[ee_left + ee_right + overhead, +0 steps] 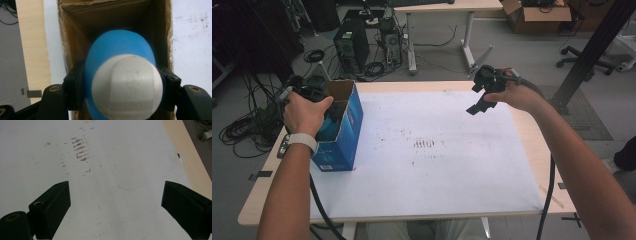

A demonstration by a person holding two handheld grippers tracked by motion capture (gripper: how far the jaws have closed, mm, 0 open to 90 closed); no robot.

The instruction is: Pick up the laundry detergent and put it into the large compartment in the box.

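Blue-and-white ball (123, 82) clamped in left hand-held gripper (122, 87), pointing down into box (343, 127); right hand-held gripper (116, 205) gapes wide.

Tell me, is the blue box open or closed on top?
Open: the blue box shows its brown inside, and the left hand-held gripper holds a blue-white object in it.

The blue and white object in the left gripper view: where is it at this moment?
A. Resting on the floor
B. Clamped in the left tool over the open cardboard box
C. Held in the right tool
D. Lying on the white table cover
B: the left tool presses on both sides of the blue and white object, with the open cardboard box directly behind it.
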